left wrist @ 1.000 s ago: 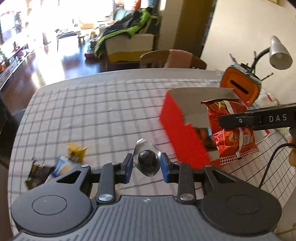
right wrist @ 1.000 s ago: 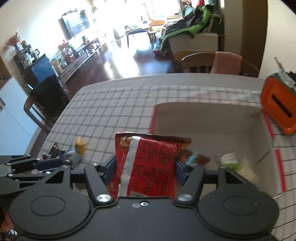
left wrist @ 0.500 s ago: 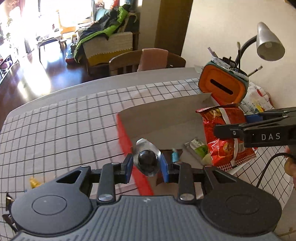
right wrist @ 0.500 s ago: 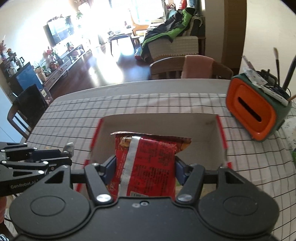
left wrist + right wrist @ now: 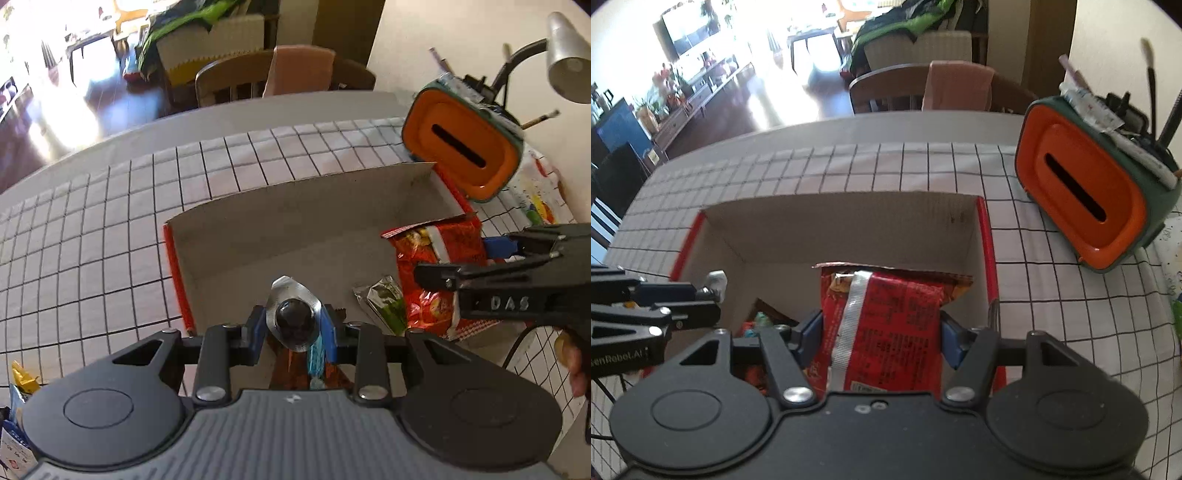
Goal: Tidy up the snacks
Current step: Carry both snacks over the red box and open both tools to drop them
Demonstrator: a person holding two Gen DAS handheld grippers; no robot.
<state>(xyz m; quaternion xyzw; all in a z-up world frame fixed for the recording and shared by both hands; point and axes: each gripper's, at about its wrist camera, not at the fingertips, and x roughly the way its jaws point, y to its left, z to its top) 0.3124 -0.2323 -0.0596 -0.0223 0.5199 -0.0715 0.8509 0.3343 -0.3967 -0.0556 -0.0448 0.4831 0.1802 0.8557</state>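
Snacks poised: we hold the foil-wrapped dark sweet (image 5: 294,319) in the left gripper (image 5: 294,328) and the red chip bag (image 5: 882,325) in the right gripper (image 5: 881,334), both directly above the open red box (image 5: 849,225).

An orange tissue holder (image 5: 1086,192) stands at the far right on the checked tablecloth (image 5: 849,170). A lamp (image 5: 565,62) leans above it, and a wooden chair (image 5: 908,88) waits beyond the table.
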